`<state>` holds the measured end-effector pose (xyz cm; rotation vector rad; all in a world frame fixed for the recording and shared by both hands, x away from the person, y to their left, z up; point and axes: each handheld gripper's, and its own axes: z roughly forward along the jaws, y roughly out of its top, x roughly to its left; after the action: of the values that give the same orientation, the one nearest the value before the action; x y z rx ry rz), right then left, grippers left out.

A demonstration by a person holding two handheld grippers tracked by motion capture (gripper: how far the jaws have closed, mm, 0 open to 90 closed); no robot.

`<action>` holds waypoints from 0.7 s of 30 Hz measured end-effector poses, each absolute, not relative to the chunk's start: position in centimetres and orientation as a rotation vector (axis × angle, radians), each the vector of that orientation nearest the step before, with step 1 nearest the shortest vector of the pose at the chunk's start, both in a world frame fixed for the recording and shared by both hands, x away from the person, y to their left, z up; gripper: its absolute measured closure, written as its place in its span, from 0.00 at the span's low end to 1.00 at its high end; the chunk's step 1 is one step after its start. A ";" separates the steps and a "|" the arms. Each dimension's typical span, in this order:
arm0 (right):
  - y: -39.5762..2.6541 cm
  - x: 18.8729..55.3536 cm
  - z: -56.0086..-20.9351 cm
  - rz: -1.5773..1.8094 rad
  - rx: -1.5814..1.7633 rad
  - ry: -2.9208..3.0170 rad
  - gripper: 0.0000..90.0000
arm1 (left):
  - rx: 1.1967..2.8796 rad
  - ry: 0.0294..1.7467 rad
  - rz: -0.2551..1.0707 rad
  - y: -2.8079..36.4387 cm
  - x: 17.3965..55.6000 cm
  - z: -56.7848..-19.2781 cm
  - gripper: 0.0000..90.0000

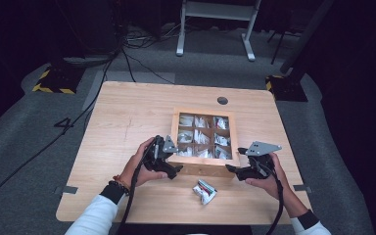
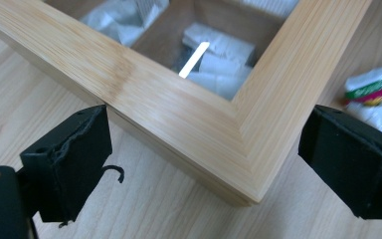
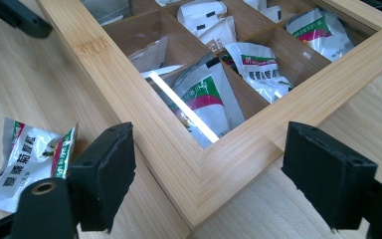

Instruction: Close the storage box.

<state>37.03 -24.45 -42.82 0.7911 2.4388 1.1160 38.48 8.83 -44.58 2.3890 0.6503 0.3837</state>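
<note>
I am holding the left gripper (image 1: 175, 169) and right gripper (image 1: 231, 168) open astride the near corners of the square wooden box (image 1: 203, 166), sitting flat mid-table, sides parallel to the table (image 1: 127, 112) edges.

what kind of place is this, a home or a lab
Likely a lab or recording studio, not a home: a lone wooden table on grey carpet, cables across the floor, and hazard-striped stand bases.
</note>
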 end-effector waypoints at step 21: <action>-25.8 37.1 -41.1 1.152 0.788 2.399 0.28 | 2.252 0.633 0.391 10.6 38.0 -42.1 0.18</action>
<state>37.12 -25.83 -41.10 0.7875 2.3986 1.1517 37.97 10.59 -42.11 2.2516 0.6335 0.3912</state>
